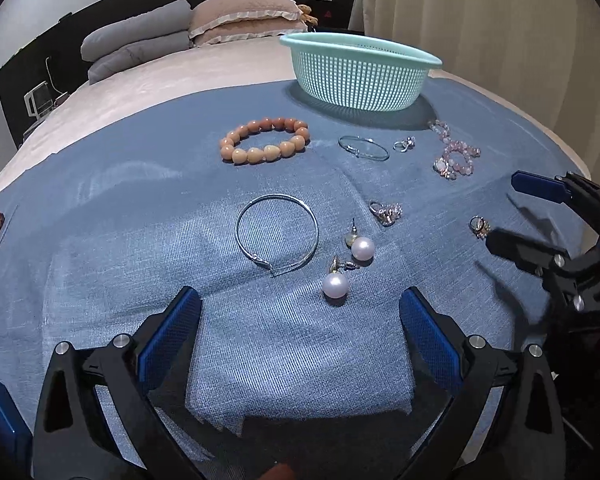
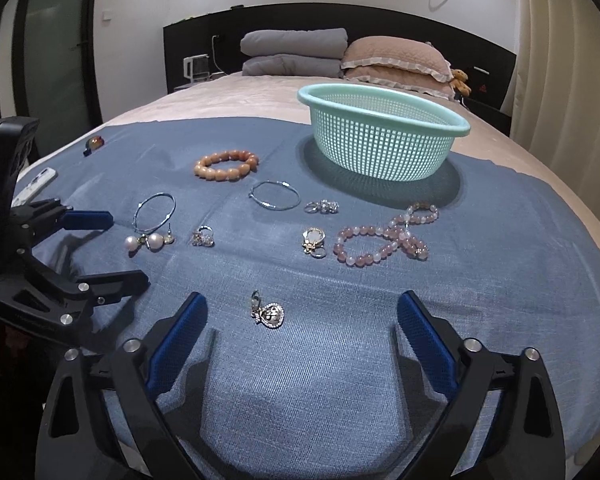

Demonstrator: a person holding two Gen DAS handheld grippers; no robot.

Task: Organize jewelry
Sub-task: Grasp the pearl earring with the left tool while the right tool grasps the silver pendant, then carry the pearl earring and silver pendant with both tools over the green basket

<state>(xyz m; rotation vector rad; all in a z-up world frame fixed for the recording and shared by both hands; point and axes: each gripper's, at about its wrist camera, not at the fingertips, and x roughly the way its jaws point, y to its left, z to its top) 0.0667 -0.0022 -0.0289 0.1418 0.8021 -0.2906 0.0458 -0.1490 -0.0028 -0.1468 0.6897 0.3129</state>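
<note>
Right wrist, pendant (image 2: 269,314) between right hand-held gripper (image 2: 300,316) jaws — untouched

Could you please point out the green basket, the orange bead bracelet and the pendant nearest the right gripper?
green basket (image 2: 384,94): right wrist view, far rim.
orange bead bracelet (image 2: 225,175): right wrist view, front beads.
pendant (image 2: 272,316): right wrist view, round body.

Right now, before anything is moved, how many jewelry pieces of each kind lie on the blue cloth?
Bead bracelets: 2
Thin metal hoops: 2
Pearl earrings: 2
Small rings or pendants: 4
Small multicoloured piece, kind unclear: 1
Total: 11
</note>
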